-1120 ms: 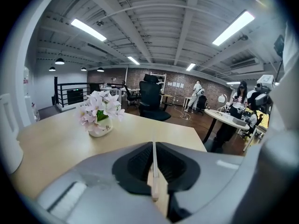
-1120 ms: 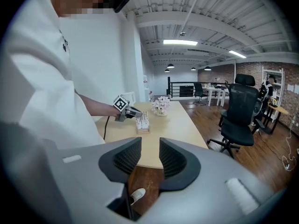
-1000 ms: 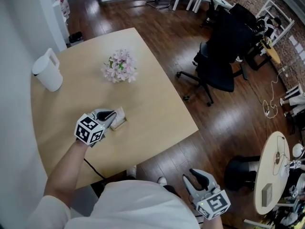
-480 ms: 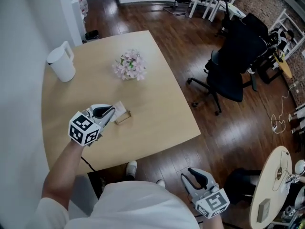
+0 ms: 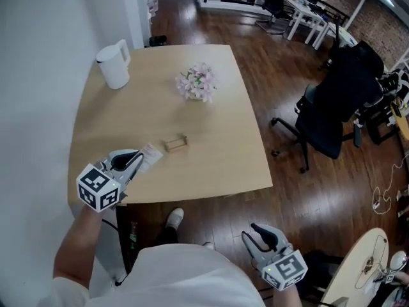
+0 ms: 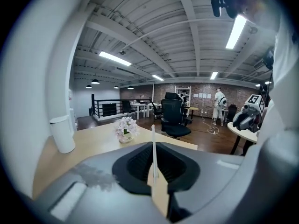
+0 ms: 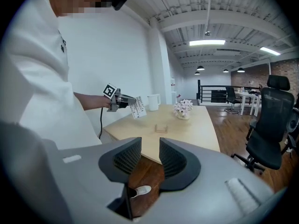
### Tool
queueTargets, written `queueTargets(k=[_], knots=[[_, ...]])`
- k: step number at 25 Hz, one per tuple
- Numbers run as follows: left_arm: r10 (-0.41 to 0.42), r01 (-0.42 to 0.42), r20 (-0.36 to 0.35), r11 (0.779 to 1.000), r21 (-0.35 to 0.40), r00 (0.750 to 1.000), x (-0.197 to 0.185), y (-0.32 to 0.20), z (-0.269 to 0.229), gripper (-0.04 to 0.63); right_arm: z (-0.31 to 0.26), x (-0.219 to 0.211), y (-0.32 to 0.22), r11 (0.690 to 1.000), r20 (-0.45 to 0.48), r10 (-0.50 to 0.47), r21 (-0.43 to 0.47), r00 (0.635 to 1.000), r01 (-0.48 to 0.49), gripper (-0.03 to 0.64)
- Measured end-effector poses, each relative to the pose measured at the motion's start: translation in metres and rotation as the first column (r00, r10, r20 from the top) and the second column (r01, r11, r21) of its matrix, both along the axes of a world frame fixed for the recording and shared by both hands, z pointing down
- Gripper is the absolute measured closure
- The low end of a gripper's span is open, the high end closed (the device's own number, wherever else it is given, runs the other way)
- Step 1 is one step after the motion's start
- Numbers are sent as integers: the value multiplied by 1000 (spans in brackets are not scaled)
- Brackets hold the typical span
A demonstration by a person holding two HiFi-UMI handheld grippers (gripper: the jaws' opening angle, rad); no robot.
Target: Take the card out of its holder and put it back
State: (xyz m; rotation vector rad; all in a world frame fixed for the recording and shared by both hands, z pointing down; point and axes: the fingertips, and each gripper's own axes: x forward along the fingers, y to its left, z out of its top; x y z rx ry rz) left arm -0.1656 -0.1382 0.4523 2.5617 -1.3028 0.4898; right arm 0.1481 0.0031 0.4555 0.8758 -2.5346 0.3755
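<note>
My left gripper (image 5: 135,162) is shut on a white printed card (image 5: 151,153), which it holds in the air over the table's near left part. The card is clear of the small wooden holder (image 5: 176,144), which stands empty on the table a little to the right. In the left gripper view the card (image 6: 153,141) shows edge-on, pinched between the jaws. The right gripper view shows the card (image 7: 138,107) and the holder (image 7: 161,128) from the side. My right gripper (image 5: 264,236) hangs open and empty below the table's near edge, over the wooden floor.
A white jug (image 5: 115,64) stands at the far left of the wooden table (image 5: 217,165), and a small pot of pink flowers (image 5: 198,82) sits at the far middle. A black office chair (image 5: 332,114) stands to the right. A white wall runs along the left.
The left gripper has pulled the card out of the holder and drawn it back to the near left. The right gripper has stayed where it was.
</note>
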Motion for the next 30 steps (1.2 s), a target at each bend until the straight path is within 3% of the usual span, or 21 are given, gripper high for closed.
queueTargets(k=[9, 15, 22, 30], knots=[[-188, 188, -8, 982, -21, 982, -12, 108, 2, 578, 5, 4, 25, 982, 11, -189, 5, 982, 189, 491], [-238, 238, 10, 970, -49, 971, -7, 154, 14, 578, 10, 12, 45, 968, 8, -250, -1, 968, 250, 492], [-180, 179, -5, 983, -43, 984, 6, 139, -1, 578, 1, 26, 50, 979, 22, -202, 13, 979, 202, 492], [-21, 22, 14, 1000, -17, 1000, 21, 45, -15, 578, -4, 44, 31, 999, 18, -41, 8, 999, 41, 491]])
